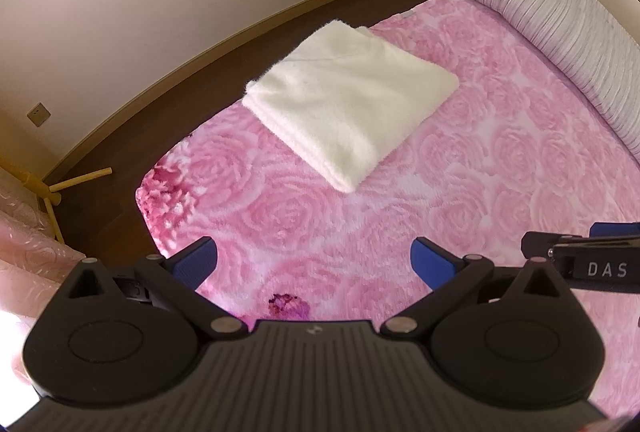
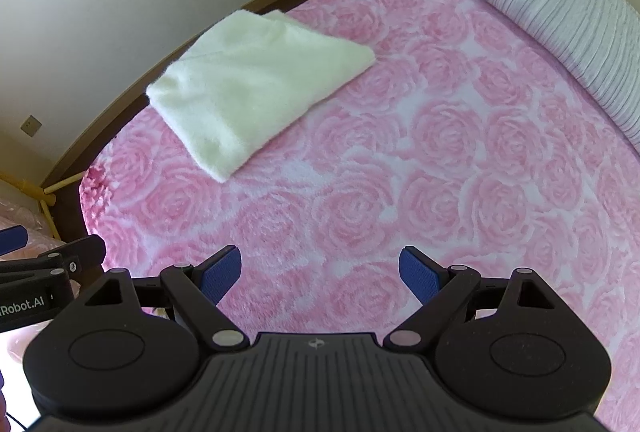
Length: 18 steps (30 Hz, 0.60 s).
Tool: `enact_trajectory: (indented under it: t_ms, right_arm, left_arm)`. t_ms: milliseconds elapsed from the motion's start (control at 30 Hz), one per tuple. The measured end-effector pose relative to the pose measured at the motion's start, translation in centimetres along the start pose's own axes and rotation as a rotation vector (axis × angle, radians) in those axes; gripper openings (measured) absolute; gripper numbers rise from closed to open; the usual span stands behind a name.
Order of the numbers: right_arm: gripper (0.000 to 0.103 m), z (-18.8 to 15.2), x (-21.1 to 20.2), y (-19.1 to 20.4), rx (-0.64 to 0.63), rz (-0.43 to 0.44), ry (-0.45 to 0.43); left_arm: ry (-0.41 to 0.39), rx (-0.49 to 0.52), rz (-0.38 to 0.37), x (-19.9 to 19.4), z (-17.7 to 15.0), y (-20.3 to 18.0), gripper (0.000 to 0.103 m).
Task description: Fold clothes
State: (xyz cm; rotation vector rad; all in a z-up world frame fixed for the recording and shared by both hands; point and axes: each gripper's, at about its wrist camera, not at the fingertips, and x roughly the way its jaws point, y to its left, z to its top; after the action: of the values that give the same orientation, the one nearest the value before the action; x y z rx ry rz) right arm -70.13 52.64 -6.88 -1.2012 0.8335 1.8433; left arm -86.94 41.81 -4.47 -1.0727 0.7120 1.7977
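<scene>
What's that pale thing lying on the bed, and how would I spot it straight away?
Start from the pink rose-patterned bedspread that covers the whole bed. Near its far edge, toward the wall, lies a folded cream fleece garment, a neat fluffy rectangle. It is the only pale, plain item there; the grey ribbed bolster sits along the headboard side.

A cream-white folded fleece garment [image 1: 352,104] lies on a pink rose-patterned blanket [image 1: 480,168]; upper right, a pale grey ribbed quilt [image 1: 560,16]; blue-padded black grippers.
</scene>
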Motion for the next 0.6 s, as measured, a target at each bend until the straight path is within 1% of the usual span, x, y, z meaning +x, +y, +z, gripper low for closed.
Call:
enact_trajectory:
  t_ms: [333,600]
  right_arm:
    - [0.089,1.2,1.0,0.3,0.002,-0.006,0.012]
    - [0.089,2.0,0.9,0.6,-0.007,0.0,0.0]
  left_arm:
    - [-0.001,-0.003,-0.012,1.0,1.6,0.1,0.102]
    - [-0.013,-0.003,0.022,1.2,2.3,0.3,0.102]
